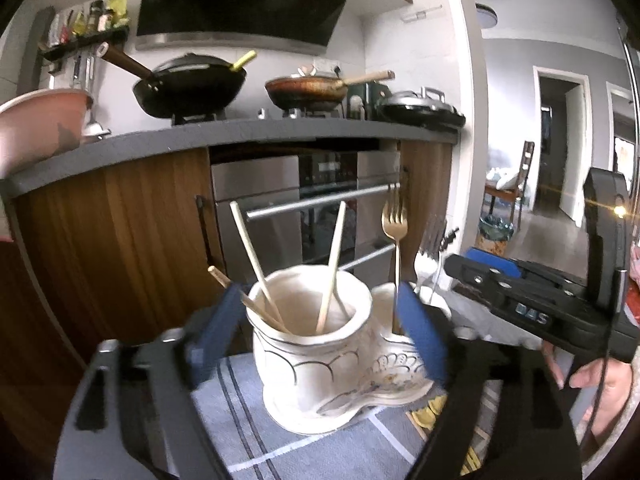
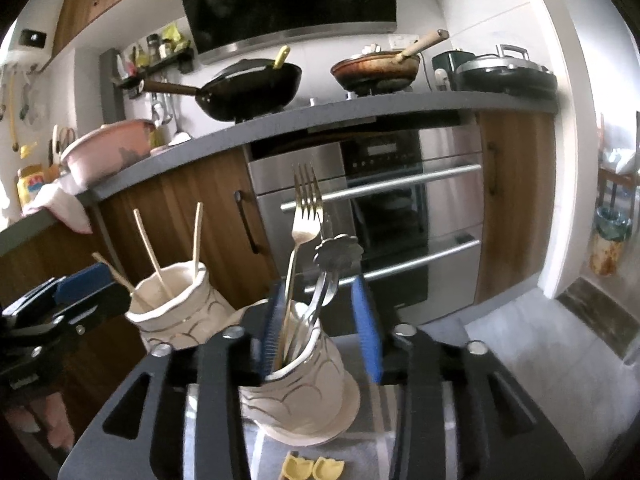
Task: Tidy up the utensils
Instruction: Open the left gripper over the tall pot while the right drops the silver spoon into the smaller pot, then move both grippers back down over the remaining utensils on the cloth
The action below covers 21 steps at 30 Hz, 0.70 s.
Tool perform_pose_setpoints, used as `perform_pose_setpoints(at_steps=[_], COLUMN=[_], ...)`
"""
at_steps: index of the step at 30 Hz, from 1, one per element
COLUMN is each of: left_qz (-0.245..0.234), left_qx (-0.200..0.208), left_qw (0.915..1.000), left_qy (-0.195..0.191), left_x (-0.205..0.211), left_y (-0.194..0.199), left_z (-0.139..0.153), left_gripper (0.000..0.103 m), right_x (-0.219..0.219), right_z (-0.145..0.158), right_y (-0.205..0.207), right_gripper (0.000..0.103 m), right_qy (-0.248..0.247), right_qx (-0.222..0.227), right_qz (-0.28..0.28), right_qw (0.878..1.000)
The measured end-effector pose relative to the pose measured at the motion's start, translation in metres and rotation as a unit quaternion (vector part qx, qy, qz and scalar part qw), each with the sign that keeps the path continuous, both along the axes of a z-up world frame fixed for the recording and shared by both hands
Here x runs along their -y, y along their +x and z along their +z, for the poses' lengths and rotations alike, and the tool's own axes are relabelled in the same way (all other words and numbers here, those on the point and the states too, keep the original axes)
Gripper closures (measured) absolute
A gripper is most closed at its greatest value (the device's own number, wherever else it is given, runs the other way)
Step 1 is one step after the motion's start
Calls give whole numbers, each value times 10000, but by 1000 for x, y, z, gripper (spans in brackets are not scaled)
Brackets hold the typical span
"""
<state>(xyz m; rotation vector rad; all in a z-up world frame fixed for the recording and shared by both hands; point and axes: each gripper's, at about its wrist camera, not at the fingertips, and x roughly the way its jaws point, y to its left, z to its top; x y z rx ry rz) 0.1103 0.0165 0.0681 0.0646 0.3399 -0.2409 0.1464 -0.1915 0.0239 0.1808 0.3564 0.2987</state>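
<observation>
Kitchen: two pans (image 1: 188,88) on stove, four chopsticks (image 1: 250,240), one gold fork (image 1: 395,216).

pink basin (image 1: 36,124) cut off at frame edge, fork (image 1: 395,240) handle hidden

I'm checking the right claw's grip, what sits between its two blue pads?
In the right wrist view, the right claw straddles a white holder with a gold fork and steel tongs; the pads aren't pressing.

"DAS" in pale letters on the right hand-held gripper (image 1: 456,268) body
</observation>
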Motion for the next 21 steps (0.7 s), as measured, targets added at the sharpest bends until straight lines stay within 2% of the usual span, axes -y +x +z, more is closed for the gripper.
perform_pose_setpoints(at_steps=[1,3,5,7,14,21], left_qz=[39,154,203,236,127,-268], left_qx=[43,137,198,203,44,-602], left_qw=[10000,9998,9996,9994,9999,9971], left_qy=[-4,-19,-68,-114,38,393], left_x=[-1,-4,-7,-10,-10,10], left_y=[-2,-6,-11,-17,-39,-51], left_z=[1,5,8,10,1,-31], left_gripper=[10,5,5,5,5,5], right_x=[3,9,15,21,47,56], right_z=[1,5,7,8,-8,-38], right_y=[-3,-12,-19,-25,-39,-48], right_gripper=[46,36,23,18,11,11], right_qy=[30,53,59,38,46,-61], right_qx=[29,85,162,182,-220,-922], right_qz=[2,-3,-52,-124,-381,-357], right_qw=[10000,9999,9998,9997,9990,9951])
